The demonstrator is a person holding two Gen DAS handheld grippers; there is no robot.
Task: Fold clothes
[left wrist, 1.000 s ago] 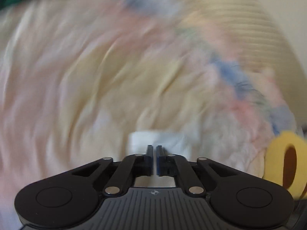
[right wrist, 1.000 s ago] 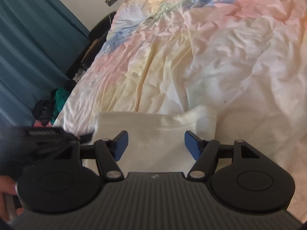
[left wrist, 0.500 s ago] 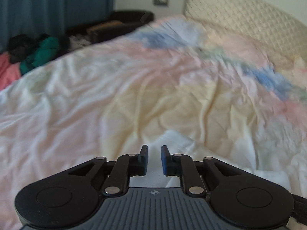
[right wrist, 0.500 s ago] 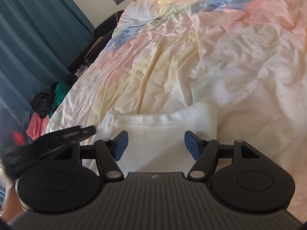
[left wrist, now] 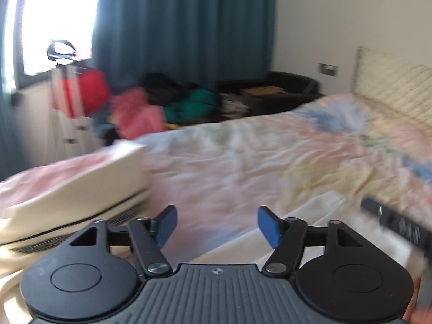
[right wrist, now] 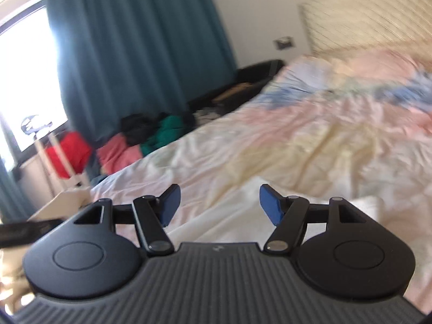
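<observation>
Both claws, left (left wrist: 216, 225) and right (right wrist: 219, 204), gape empty above white garment (right wrist: 237, 216); no writing legible.

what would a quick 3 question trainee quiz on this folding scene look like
1. True or false: the left claw is clamped on the white garment.
2. Multiple choice: the pile of clothes beyond the bed sits in front of: A) a mirror, B) a teal curtain, C) an open wardrobe.
3. Fill in: the right claw has its jaws ____.

Key
1. False. Its jaws are wide apart and hold nothing; the garment lies on the bed below it and to the right.
2. B.
3. Open, with nothing between the blue pads.
</observation>
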